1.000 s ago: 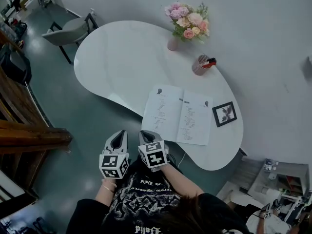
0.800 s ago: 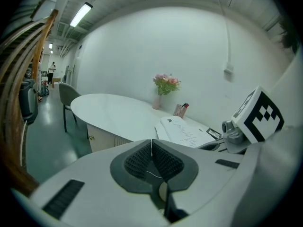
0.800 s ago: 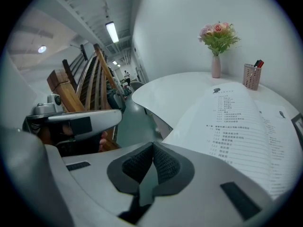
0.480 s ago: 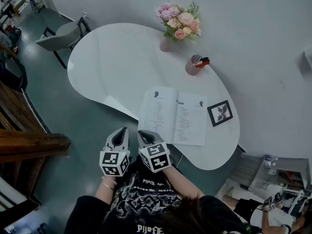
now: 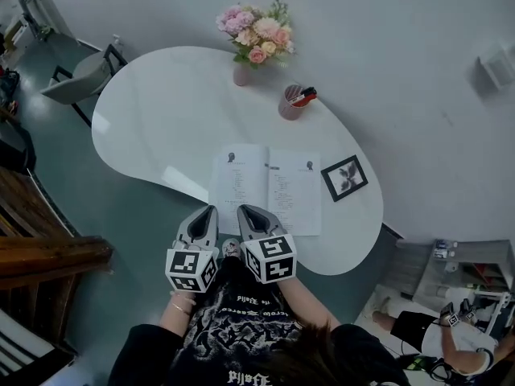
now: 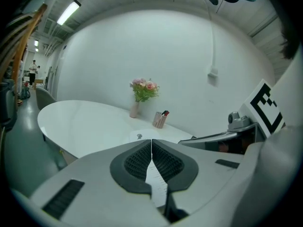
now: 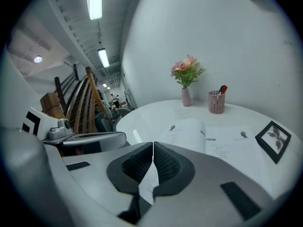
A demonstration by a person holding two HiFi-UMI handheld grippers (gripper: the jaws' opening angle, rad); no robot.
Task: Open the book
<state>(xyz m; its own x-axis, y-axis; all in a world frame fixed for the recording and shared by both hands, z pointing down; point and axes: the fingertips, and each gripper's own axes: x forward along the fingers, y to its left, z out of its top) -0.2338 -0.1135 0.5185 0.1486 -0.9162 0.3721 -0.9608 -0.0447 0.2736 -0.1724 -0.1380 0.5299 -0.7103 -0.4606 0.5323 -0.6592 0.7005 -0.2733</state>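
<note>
The book point(image 5: 265, 188) lies open flat near the front edge of the white table point(image 5: 161, 119), both printed pages up; it also shows in the right gripper view as open pages point(image 7: 213, 141). My left gripper point(image 5: 207, 214) and right gripper point(image 5: 248, 212) are held side by side in front of the table edge, off the book, just short of its near edge. Both are shut with nothing between the jaws. In the left gripper view the left gripper point(image 6: 151, 143) points toward the table, and the right gripper point(image 7: 153, 145) points at the book.
On the table stand a vase of pink flowers point(image 5: 251, 40), a pink pen cup point(image 5: 291, 101) and a small framed picture point(image 5: 344, 177) right of the book. A grey chair point(image 5: 76, 79) sits at the far left end. Wooden stairs point(image 5: 40, 248) lie left.
The view has shifted so the table and book sit further left. Both grippers have moved slightly forward, closer to the book's near edge. The book stays open.
</note>
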